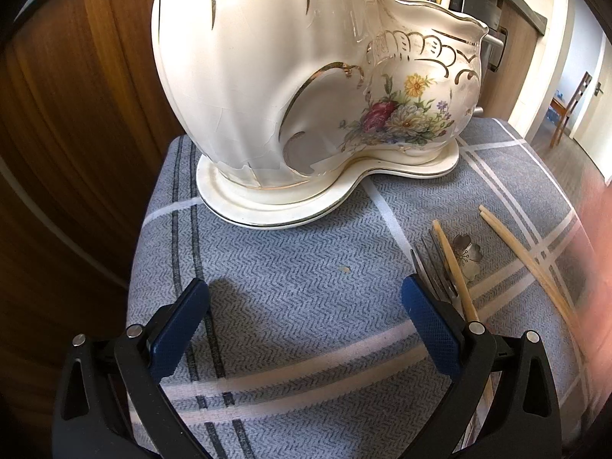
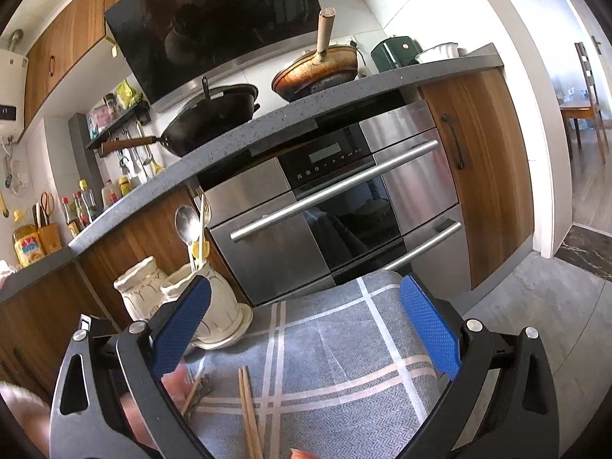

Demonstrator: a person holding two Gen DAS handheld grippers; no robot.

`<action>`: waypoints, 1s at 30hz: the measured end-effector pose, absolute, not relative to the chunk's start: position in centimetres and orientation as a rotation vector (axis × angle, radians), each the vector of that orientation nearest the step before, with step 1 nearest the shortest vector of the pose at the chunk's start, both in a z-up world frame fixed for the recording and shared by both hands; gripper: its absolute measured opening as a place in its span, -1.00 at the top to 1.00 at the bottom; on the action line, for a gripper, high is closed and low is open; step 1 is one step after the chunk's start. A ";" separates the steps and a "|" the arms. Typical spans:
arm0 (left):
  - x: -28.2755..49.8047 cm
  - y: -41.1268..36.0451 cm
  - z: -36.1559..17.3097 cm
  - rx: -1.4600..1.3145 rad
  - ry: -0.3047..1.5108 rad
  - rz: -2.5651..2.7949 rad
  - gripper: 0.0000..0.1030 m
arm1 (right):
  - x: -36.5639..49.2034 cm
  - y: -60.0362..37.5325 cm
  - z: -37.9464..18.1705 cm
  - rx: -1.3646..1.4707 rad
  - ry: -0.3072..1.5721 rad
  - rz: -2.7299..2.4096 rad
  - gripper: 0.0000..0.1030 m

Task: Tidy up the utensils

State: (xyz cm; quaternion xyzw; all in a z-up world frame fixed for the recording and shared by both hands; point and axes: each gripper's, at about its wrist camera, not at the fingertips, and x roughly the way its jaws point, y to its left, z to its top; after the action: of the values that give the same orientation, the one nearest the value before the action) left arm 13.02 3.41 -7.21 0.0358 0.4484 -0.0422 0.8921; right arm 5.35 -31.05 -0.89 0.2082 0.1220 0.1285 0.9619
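Both my grippers, left (image 1: 306, 321) and right (image 2: 306, 325), gape empty; chopsticks (image 1: 528, 264) look light, stiff, slippery — I'd pinch mid-shaft.

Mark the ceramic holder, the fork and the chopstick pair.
ceramic holder (image 1: 267, 88), left wrist view, front wall of the body.
fork (image 1: 436, 267), left wrist view, tines.
chopstick pair (image 2: 250, 413), right wrist view, mid shafts.

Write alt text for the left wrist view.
The open left gripper hovers over a blue-grey checked cloth, facing a cream floral ceramic utensil holder. A fork and wooden chopsticks lie to its right.
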 end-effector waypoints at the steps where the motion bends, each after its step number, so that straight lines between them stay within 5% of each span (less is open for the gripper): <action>1: 13.0 3.4 -7.2 0.074 0.930 -0.088 -0.93 | 5.2 -31.3 -0.8 0.428 0.239 0.254 -0.90; 30: 13.0 3.5 -7.3 0.074 0.930 -0.089 -0.93 | 6.5 -33.9 -1.9 0.543 0.261 0.197 -0.90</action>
State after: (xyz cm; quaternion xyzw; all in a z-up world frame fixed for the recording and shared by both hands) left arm 13.04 3.49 -7.27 0.0356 0.4483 -0.0428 0.8921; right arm 6.46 -33.93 -1.87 0.2670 0.1284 0.0968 0.9502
